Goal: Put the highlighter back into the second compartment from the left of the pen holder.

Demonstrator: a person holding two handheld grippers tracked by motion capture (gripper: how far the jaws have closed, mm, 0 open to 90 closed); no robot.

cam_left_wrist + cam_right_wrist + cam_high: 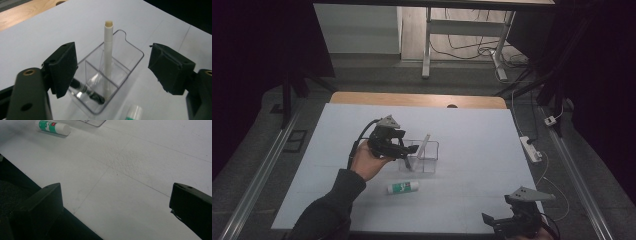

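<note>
- At table centre, high view: clear plastic organiser box with compartments [424,157] sits on the white table cover [472,150].
- White slim pen-like stick with a cream tip [424,145] stands in the box, leaning slightly, top end tilted toward 1 o'clock in the high view.
- Left gripper view: the stick [108,57] is nearly upright in a near compartment beside the divider; a black pen [87,91] lies low in the compartment at 8 o'clock of it.
- Left gripper [408,148] hangs at 9 o'clock of the box, just beside its rim. Jaws stand wide apart, one on each side of the box in its own view [111,72], pads clear of the stick, nothing gripped.
- White glue stick with green label [403,187] lies flat on the cover at 7 o'clock of the box, apart from it; also seen at [52,127] and [132,112].
- Right gripper [492,222] sits at the near table edge, 5 o'clock of the box, well apart from it. Jaws wide, bare cover between them [115,205].
</note>
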